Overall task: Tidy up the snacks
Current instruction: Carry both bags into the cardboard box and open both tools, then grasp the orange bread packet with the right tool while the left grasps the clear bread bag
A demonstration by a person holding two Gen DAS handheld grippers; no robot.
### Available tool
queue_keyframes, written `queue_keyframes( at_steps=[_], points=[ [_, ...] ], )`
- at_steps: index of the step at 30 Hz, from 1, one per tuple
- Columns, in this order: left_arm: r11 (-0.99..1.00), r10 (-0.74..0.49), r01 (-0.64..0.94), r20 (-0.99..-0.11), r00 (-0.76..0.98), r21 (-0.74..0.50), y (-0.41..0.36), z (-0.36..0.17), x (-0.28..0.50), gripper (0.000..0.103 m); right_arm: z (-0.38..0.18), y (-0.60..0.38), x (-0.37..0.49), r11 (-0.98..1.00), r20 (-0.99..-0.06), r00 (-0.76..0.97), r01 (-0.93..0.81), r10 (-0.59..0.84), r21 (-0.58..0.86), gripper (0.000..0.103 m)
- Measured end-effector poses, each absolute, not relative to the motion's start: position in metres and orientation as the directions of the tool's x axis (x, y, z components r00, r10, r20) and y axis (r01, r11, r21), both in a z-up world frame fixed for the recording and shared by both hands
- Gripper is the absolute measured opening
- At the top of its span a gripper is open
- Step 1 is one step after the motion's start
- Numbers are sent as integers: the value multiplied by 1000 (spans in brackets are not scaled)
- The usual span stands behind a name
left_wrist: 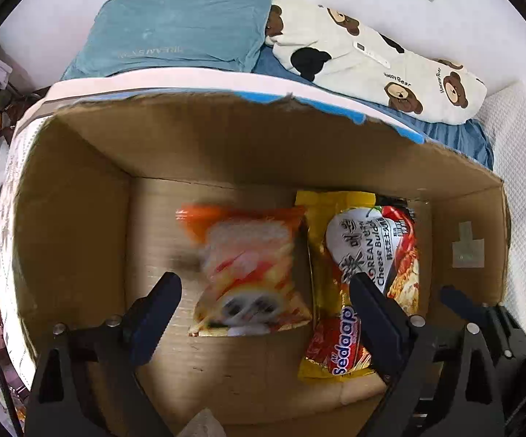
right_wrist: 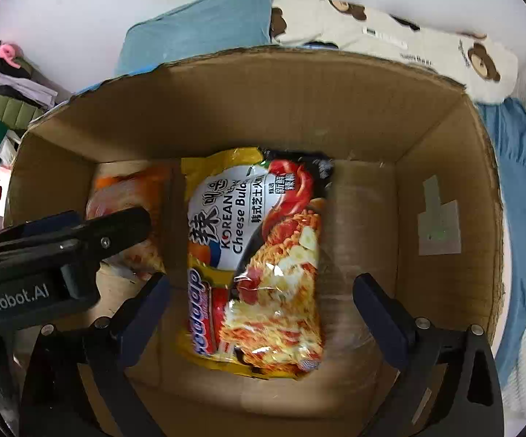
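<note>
Left wrist view: left gripper (left_wrist: pixel 264 291) points down into the box (left_wrist: pixel 80 189), jaws wide apart, nothing clamped. The orange pack (left_wrist: pixel 252 269) sits between the fingers but the pads don't press it; it's blurred, so whether it has settled on the box floor I can't tell. It lies left-centre in the box, long axis running near to far, orange top seam at the far end. Just right of it, edges touching or nearly, is the noodle pack (left_wrist: pixel 361 276), yellow, also lying near to far. The right gripper's finger (left_wrist: pixel 455 300) shows at the right edge.

Right wrist view: right gripper (right_wrist: pixel 261 287) jaws spread wide over the noodle pack (right_wrist: pixel 259 255), not touching it. The pack lies flat on the box (right_wrist: pixel 441 145) floor, centre, long axis near to far, print reading sideways, brand strip at the near left corner. The orange pack (right_wrist: pixel 128 215) is to its left, half hidden behind the left gripper (right_wrist: pixel 117 233), which reaches in from the left.

Handling, as a judgement: both packs look light, with crinkly, slippery film and some air cushion; the noodle block inside is probably brittle, so squeeze gently. Best hold is across the short width near mid-length, or pinch an end seam. The orange pack looks softer and puffier; a seam pinch seems safest. Bedding (right_wrist: pixel 197 25) behind the box is irrelevant.
</note>
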State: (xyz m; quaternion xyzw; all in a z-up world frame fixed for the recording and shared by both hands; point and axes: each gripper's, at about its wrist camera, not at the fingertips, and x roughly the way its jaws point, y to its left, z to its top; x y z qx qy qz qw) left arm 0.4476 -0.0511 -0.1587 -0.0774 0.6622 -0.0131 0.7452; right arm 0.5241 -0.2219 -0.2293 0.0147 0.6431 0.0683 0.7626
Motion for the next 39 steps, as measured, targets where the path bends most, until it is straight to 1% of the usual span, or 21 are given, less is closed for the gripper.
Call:
queue_keyframes(
  at_steps=[9, 14, 19, 27, 31, 39],
  points=[
    [983, -102, -131, -976, 194, -129, -35, -144, 419, 94, -209, -239, 489, 992, -970, 213, -61, 118, 107, 102],
    [985, -70, -134, -965, 252, -106, -29, -129, 398, 94, -201, -235, 472, 992, -959, 258, -64, 117, 104, 102],
    [988, -36, -132, -946, 321, -82, -27, -110, 374, 94, -175, -235, 447, 993, -935, 335, -81, 113, 91, 102],
    [987, -54, -117, -912, 406, -110, -30, -78, 331, 94, -132, -237, 402, 993, -888, 449, -106, 98, 56, 102],
    [991, -49, -91, -892, 449, -100, -38, -60, 307, 94, -115, -240, 380, 992, -869, 482, -107, 111, 68, 102],
    [992, -60, -70, -865, 498, -108, -48, -31, 268, 94, -87, -253, 341, 985, -837, 519, -85, 174, 152, 102]
  ],
)
